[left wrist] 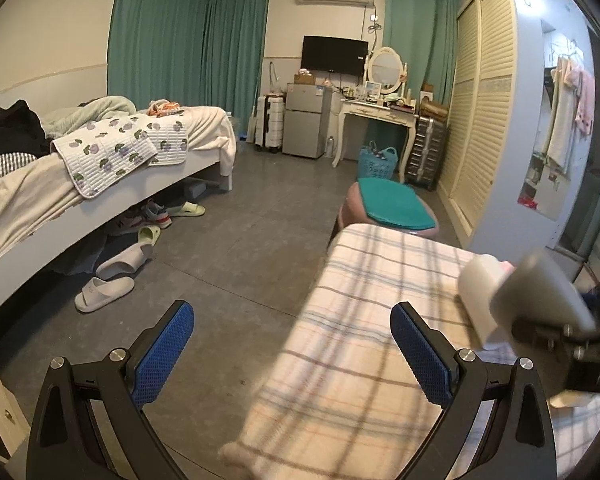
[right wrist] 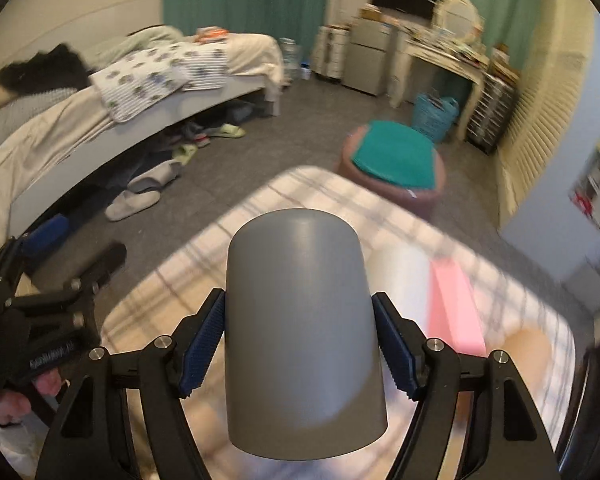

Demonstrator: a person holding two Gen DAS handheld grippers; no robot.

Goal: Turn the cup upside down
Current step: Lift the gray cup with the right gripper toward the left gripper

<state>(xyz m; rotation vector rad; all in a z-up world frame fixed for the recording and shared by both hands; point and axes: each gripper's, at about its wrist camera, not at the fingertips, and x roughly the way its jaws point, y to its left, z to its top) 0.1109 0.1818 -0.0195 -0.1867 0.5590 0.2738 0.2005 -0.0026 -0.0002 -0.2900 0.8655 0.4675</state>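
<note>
A plain grey cup (right wrist: 304,332) fills the middle of the right wrist view. My right gripper (right wrist: 300,344) is shut on it, blue pads (right wrist: 204,344) pressed on both sides, holding it above the plaid-covered table (right wrist: 520,280). The cup's closed end points away from the camera. In the left wrist view the grey cup (left wrist: 540,296) shows blurred at the right edge, held in the right gripper. My left gripper (left wrist: 292,352) is open and empty, over the table's left edge (left wrist: 300,320). The left gripper also shows at the left of the right wrist view (right wrist: 60,280).
A white and pink object (right wrist: 440,296) lies on the table behind the cup, blurred. A pink stool with a teal cushion (left wrist: 392,208) stands past the table. A bed (left wrist: 100,160) with slippers (left wrist: 104,292) beneath it is left; a wardrobe (left wrist: 484,100) is right.
</note>
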